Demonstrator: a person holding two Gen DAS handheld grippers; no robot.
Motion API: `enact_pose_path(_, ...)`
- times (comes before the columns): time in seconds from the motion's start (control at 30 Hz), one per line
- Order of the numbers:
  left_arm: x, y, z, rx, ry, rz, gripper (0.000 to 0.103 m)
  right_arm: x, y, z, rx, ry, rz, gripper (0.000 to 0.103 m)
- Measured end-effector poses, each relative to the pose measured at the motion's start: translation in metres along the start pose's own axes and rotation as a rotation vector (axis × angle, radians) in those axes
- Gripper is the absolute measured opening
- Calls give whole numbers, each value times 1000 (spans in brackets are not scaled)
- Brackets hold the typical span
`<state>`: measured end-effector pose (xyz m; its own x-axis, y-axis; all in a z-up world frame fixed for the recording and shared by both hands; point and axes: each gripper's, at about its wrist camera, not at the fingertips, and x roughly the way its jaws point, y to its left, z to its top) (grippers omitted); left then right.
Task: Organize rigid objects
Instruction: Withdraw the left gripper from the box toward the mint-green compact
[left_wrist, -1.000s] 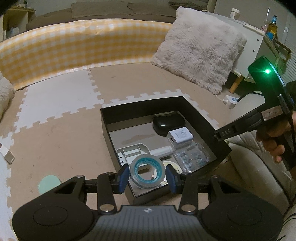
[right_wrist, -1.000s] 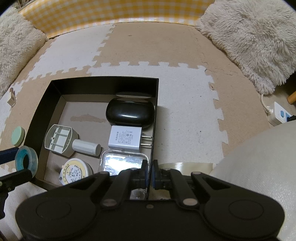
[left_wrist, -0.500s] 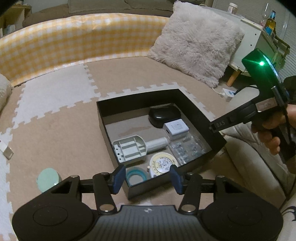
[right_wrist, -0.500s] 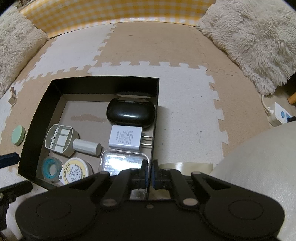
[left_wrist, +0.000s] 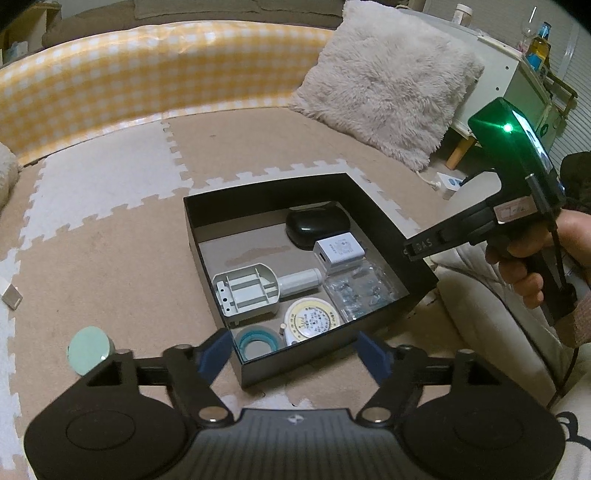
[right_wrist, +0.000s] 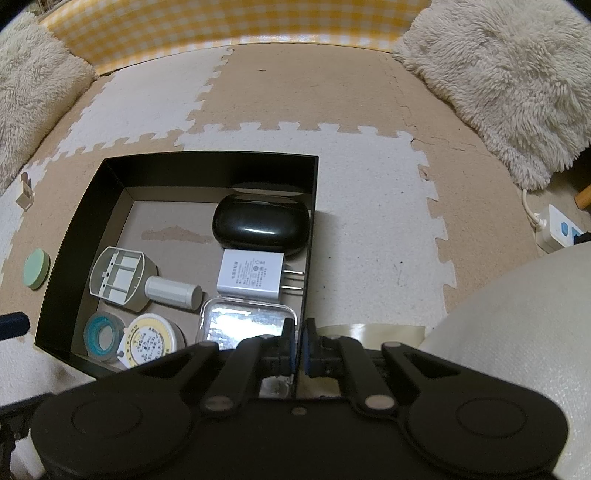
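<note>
A black box (left_wrist: 388, 229) sits on the foam floor mat. A teal-cored tape roll (left_wrist: 256, 341) lies in its near left corner, beside a round yellow tape measure (left_wrist: 312, 319). My left gripper (left_wrist: 293, 350) hovers just in front of that corner with its jaws opening, touching nothing. In the right wrist view the tape roll (right_wrist: 103, 334) rests free inside the box (right_wrist: 314, 206). My right gripper (right_wrist: 299, 343) is shut on the box's right wall near its front corner.
The box also holds a black case (right_wrist: 260, 225), a white charger (right_wrist: 251, 275), a grey plastic part (right_wrist: 118, 280) and a clear case (right_wrist: 247, 323). On the mat left of the box lie a green disc (left_wrist: 88, 350) and a small block (left_wrist: 11, 295). A furry cushion (left_wrist: 384, 88) lies beyond.
The left gripper let go of the tape roll, which now lies in the box, and its jaws spread wider as it drew back a little. The right gripper stayed put.
</note>
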<state>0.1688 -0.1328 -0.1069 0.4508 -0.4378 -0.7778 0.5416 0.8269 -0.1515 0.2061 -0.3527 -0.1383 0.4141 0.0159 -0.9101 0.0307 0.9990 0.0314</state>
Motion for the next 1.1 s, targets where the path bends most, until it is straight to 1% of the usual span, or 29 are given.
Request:
enact_pose_path(0.13, -3, 2, 2, -12, -6, 6, 92, 0, 0, 0, 1, 0, 0, 5)
enact_pose_path(0.23, -5, 3, 3, -19, -11, 13, 94, 0, 0, 0, -2, 1, -1, 5)
enact_pose_path(0.33, -6, 5, 4, -24, -12, 28, 102, 0, 0, 0, -3, 2, -1, 5)
enact_pose_path(0.37, -6, 6, 4, -28, -12, 31, 103, 0, 0, 0, -3, 1, -1, 5)
enact_pose_path(0.6, -5, 13, 5, -53, -11, 52, 103, 0, 0, 0, -5, 2, -1, 5)
enact_pose_path(0.77, -7, 23, 7, -84, -27, 81, 103, 0, 1, 0, -5, 2, -2, 5)
enact_pose_path(0.87, -10, 33, 9, -114, -41, 116, 103, 0, 1, 0, -6, 2, -2, 5)
enact_pose_path(0.93, -12, 43, 11, -138, -44, 123, 103, 0, 1, 0, -5, 2, -2, 5)
enact_pose_path(1.1, -17, 72, 15, -213, -63, 188, 103, 0, 1, 0, -6, 2, -2, 5)
